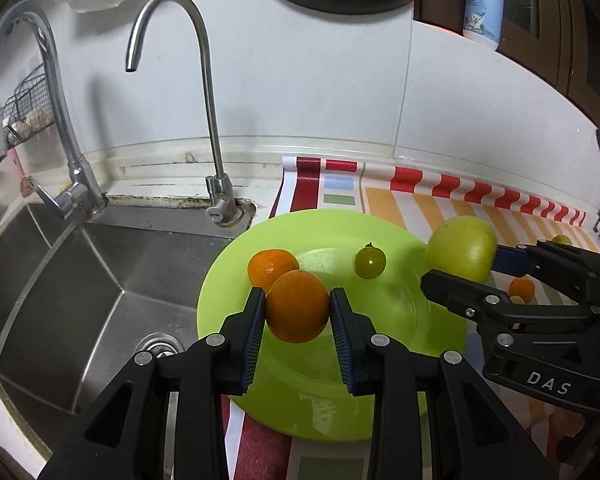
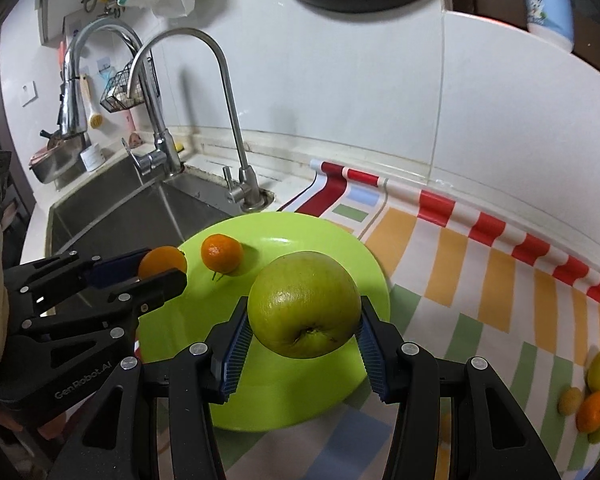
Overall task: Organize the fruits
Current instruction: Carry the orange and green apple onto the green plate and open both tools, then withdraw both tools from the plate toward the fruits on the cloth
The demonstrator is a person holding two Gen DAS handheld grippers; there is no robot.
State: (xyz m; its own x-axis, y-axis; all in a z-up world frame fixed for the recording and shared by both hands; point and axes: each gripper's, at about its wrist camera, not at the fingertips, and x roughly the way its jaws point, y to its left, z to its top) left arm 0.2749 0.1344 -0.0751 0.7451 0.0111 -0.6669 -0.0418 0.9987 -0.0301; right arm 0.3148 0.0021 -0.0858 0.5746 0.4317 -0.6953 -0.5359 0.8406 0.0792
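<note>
Sink [image 1: 100, 280] sits at far left with two faucets behind it, no fruit there. Your left gripper [image 1: 298, 312] is clenched on an orange [image 1: 297, 306], pads on both flanks, held just over the near-left part of the green plate [image 1: 380, 360] — looks like you're about to set it beside the other orange [image 1: 269, 268] so the citrus groups together. Mid-plate lies one small green tomato [image 1: 370, 263]. Further right, your right gripper [image 2: 304, 332] is clamped on the green apple [image 2: 304, 304], stem end facing the camera, hanging over the plate's right edge; my read is it's next in. Far right on the striped cloth [image 2: 480, 280] the leftovers [image 2: 592, 400] wait, well apart from the plate. Count: oranges 2 at the plate plus 1 on the cloth; apple 1; tomato 1; about 3 yellow-green small fruits on the cloth, exact type unclear. Plate 1.
</note>
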